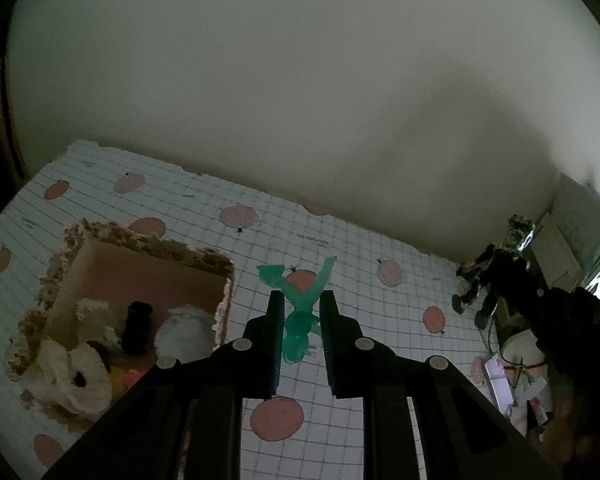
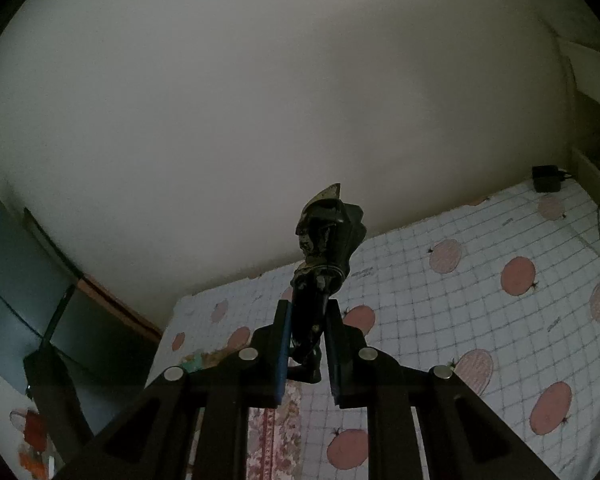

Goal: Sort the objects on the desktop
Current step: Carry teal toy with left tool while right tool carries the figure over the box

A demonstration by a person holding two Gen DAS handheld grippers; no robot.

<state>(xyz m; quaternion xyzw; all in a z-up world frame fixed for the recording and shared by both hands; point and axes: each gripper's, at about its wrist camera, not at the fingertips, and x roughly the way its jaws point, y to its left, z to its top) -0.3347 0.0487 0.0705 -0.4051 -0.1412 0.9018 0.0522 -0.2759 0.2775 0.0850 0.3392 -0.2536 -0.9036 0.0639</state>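
the left gripper is clamped on a green figure, a translucent toy with limbs sticking out past the fingertips, held up above the cloth. the cloth is white with a grid and pink round fruit prints, and it covers the table up to a plain pale wall.

to the left of this gripper sits a box with a flowered rim. inside it lie white plush toys and a small black thing; what that thing is cannot be told in the dim light.

the right gripper is clamped on a dark figure, a black and gold toy with a pointed crest, standing up between the fingers and lifted clear of the cloth. the left view shows this same dark figure far right, in the right gripper, well apart from the green one.

a black adapter lies at the far corner of the cloth by the wall. at the right edge of the left view is a blurred clutter of pale things.
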